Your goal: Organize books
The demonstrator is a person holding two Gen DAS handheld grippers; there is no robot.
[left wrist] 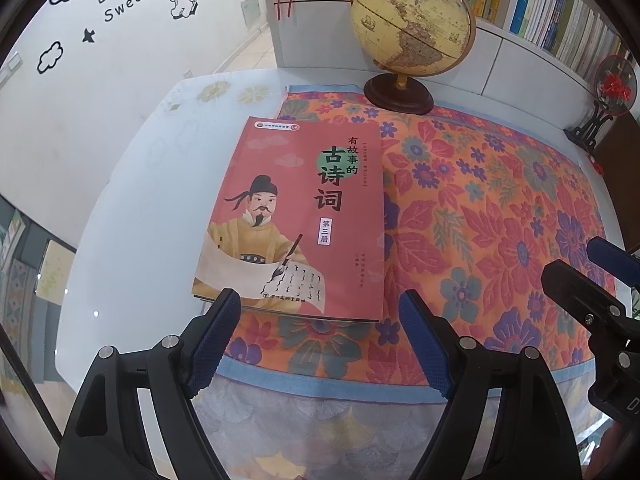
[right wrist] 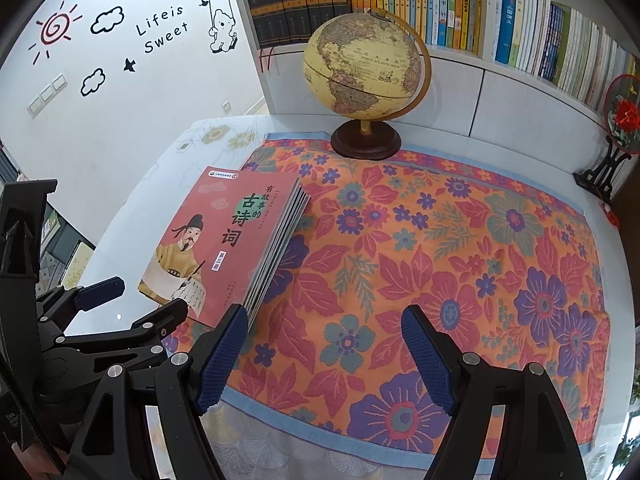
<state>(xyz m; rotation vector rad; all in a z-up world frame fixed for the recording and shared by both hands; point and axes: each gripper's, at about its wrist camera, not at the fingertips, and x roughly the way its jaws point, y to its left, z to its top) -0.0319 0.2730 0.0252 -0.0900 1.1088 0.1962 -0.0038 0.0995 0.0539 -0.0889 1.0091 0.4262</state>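
Just ahead of the left gripper [left wrist: 320, 306], a stack of books [left wrist: 296, 220] lies flat.
Both jaws gape wide, empty; the right gripper [right wrist: 322, 322] hovers beside the stack's right edge, over the floral cloth [right wrist: 440, 248].

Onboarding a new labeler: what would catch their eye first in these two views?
Probably the bright flowered cloth covering most of the table, and the red-covered stack of books lying flat on its left edge. Behind them a yellow globe stands at the cloth's far edge, in front of a full bookshelf. The left gripper and right gripper are both open and hold nothing.
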